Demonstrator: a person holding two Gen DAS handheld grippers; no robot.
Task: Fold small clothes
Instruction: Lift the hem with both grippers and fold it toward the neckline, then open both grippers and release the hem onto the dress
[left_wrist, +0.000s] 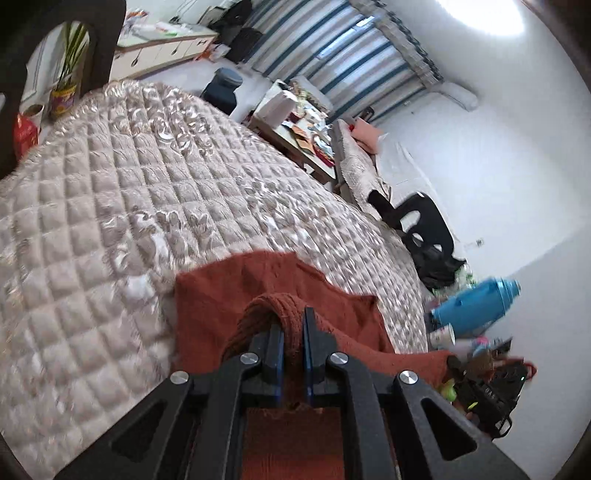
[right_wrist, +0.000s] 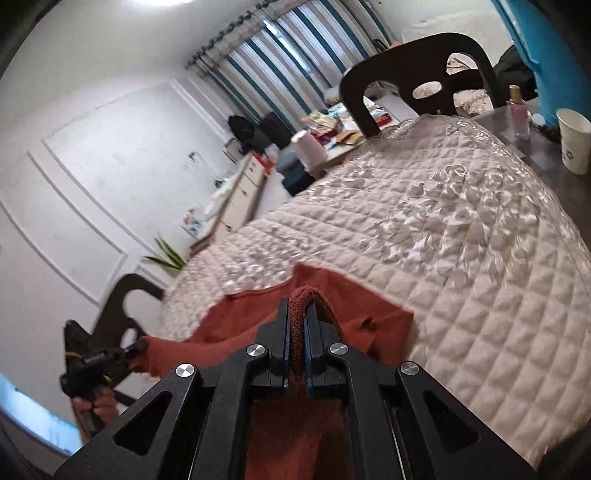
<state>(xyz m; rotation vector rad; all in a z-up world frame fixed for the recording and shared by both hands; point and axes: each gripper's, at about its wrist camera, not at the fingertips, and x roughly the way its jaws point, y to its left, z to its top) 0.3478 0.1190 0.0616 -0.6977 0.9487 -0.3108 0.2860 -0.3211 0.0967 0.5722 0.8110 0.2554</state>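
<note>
I am holding the rust-red knitted garment (left_wrist: 229, 295) with both tools. The left tool (left_wrist: 293, 328) is pinching a bunched fold of the knit tightly between its narrow-set fingers (left_wrist: 275, 343), and the cloth is arching up over the fingertips. The right tool (right_wrist: 297, 317) is gripping another fold the same way, a thin ridge of knit standing up between its nearly closed fingers (right_wrist: 282, 325). The garment is draping from the two tools onto the near edge of the bench, which is carrying a quilted beige cover (left_wrist: 147, 184). Part of the cloth is lying flat on the quilt ahead of each tool. In the right wrist view the left tool (right_wrist: 138, 345) is showing at the garment's far corner. A white paper cup (right_wrist: 574, 142) is standing well apart at the bench's far side.
</note>
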